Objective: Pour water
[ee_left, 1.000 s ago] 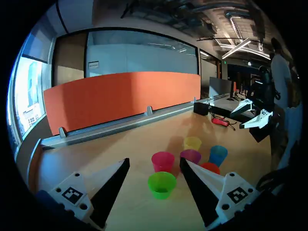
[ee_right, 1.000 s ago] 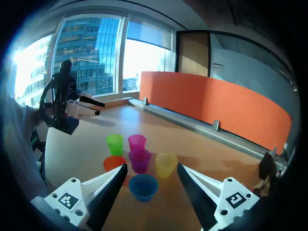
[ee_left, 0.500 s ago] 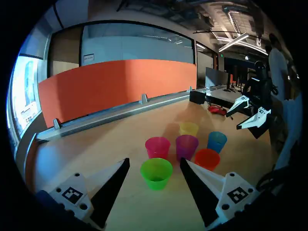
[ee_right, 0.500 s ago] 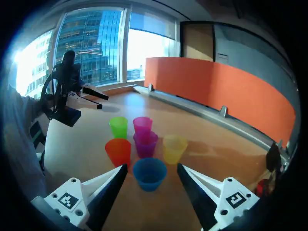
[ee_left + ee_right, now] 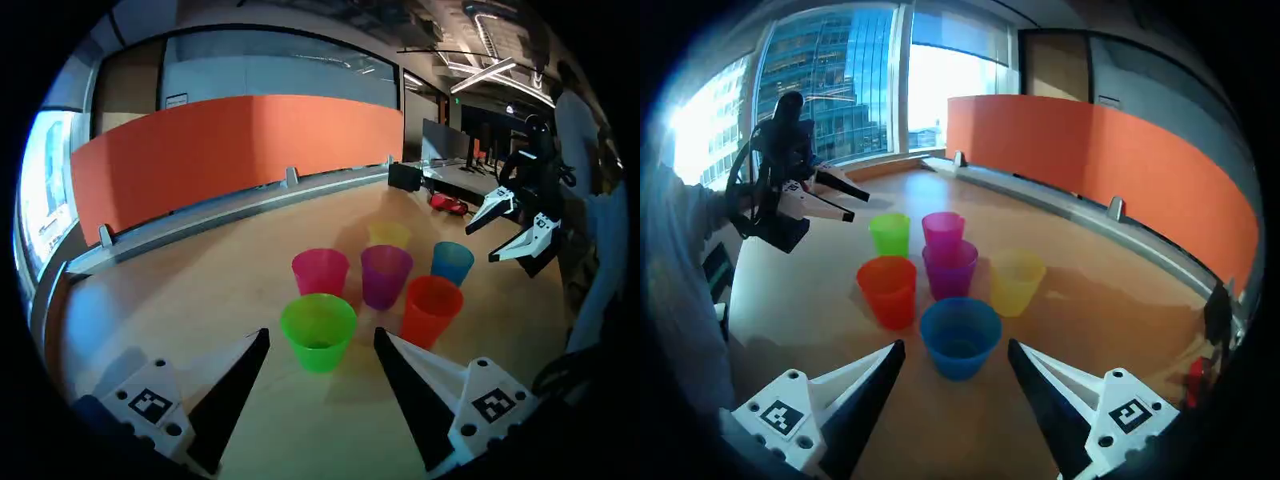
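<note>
Left gripper view: the left gripper (image 5: pixel 320 340) has its fingers spread wide and holds nothing. The green cup (image 5: pixel 318 332) stands on the tabletop (image 5: pixel 200 272) just ahead of the gap between them. The likely risk is crowding. The pink cup (image 5: pixel 320 272) stands at 12 o'clock from the green one, and the orange cup (image 5: pixel 430 310) at 3 o'clock, close to the right-hand finger. A closing or advancing finger could clip the orange cup and tip it, or push the green cup into the pink. These look like thin, light plastic tumblers, so a hard squeeze would probably buckle the wall and slop the contents. The purple cup (image 5: pixel 384 276), blue cup (image 5: pixel 452 262) and yellow cup (image 5: pixel 390 234) stand farther back. The right gripper (image 5: pixel 478 246) hangs at 3 o'clock, apart from the cluster, with its fingers parted. The green cup is translucent and tapers toward its base. I cannot tell whether it holds water.

Right gripper view: the right gripper (image 5: pixel 956 348) is also wide open and empty, with the blue cup (image 5: pixel 960 336) just ahead of its gap. The orange cup (image 5: pixel 888 290) at 10 o'clock and the yellow cup (image 5: pixel 1016 280) at 2 o'clock flank the blue one closely, so the same knock is possible here. The left gripper (image 5: pixel 860 208) hovers at 10 o'clock with its fingers apart, near the green cup (image 5: pixel 890 234). The blue cup's floor looks dark, but I cannot tell whether there is water in it.
</note>
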Available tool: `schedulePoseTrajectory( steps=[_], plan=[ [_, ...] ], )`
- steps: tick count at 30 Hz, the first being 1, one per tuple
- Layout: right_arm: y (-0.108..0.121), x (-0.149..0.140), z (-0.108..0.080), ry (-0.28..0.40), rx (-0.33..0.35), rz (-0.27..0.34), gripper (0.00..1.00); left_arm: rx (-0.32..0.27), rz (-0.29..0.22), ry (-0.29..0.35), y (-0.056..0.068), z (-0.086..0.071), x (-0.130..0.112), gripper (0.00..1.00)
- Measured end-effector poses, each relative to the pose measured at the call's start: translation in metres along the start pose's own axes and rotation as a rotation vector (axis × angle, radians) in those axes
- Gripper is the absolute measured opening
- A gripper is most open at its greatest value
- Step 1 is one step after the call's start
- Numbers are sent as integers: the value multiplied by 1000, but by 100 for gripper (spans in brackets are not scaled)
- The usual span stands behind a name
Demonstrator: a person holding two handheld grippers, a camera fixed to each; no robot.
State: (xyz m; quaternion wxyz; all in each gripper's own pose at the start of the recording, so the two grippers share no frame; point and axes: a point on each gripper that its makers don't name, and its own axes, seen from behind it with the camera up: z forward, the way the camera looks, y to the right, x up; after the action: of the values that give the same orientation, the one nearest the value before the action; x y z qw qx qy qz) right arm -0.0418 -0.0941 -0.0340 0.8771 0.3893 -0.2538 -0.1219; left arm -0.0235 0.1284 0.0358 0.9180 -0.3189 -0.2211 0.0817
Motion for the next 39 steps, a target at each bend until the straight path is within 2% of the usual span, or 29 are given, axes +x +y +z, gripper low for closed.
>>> schedulePoseTrajectory(
  steps=[14, 20, 29, 39],
  plan=[
    [3, -17, 18, -42, 5, 7, 100, -11, 8, -76, -5, 24, -27, 98],
    [3, -22, 30, -61, 13, 5, 100, -36, 16, -103, -5, 36, -33, 97],
    [4, -20, 47, -73, 26, 2, 100, -63, 35, -116, -5, 52, -31, 97],
    [6, -14, 53, -70, 33, -2, 100, -96, 45, -125, 1, 66, -26, 98]
  ],
)
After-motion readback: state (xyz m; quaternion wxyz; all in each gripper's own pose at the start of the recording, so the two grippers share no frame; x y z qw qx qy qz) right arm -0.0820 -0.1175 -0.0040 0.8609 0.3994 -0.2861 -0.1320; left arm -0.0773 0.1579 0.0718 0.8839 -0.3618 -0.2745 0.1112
